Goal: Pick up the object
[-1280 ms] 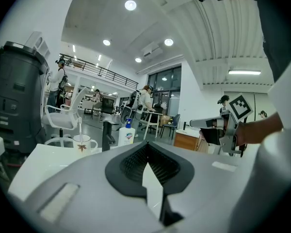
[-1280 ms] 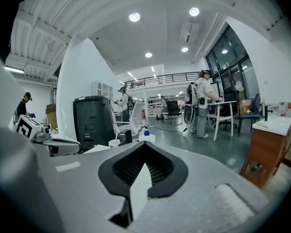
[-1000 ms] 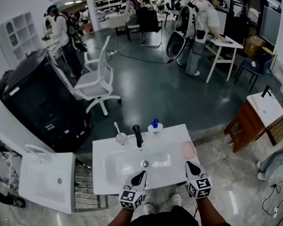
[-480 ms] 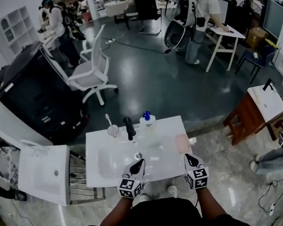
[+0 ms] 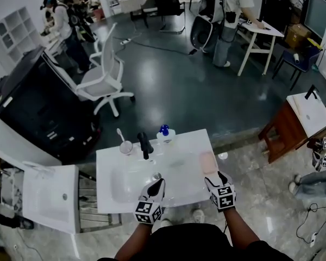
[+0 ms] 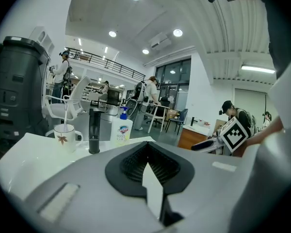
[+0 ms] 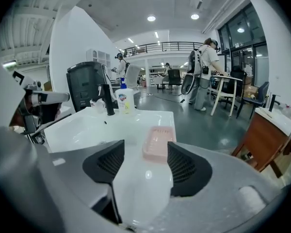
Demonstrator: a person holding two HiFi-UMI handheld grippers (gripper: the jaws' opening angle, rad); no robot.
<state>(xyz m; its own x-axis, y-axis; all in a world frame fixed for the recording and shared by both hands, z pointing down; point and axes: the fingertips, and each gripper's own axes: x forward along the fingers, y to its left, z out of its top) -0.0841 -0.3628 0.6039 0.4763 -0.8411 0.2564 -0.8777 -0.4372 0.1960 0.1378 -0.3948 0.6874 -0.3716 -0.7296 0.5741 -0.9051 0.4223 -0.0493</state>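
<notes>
A pink soap dish (image 5: pixel 208 162) lies on the right side of the white sink counter (image 5: pixel 106 165). In the right gripper view the pink dish (image 7: pixel 158 142) sits just beyond my right gripper (image 7: pixel 145 161). Its jaws are opening and nothing is between them. From the head view the right gripper (image 5: pixel 211 177) hovers at the counter's front right, just short of the dish. My left gripper (image 5: pixel 158 181) hangs over the basin's front edge. In its own view the left gripper (image 6: pixel 148 155) has its jaws together and holds nothing.
At the back of the counter stand a cup (image 5: pixel 125 146) with a toothbrush, a black faucet (image 5: pixel 145 144) and a blue-capped soap bottle (image 5: pixel 164 134). A second white basin (image 5: pixel 49 203) is at the left, a wooden cabinet (image 5: pixel 285 132) at the right. People work farther back.
Both grippers have moved a little forward over the counter's front edge. The right gripper's jaws, together before, now stand apart. The head view has shifted slightly.
</notes>
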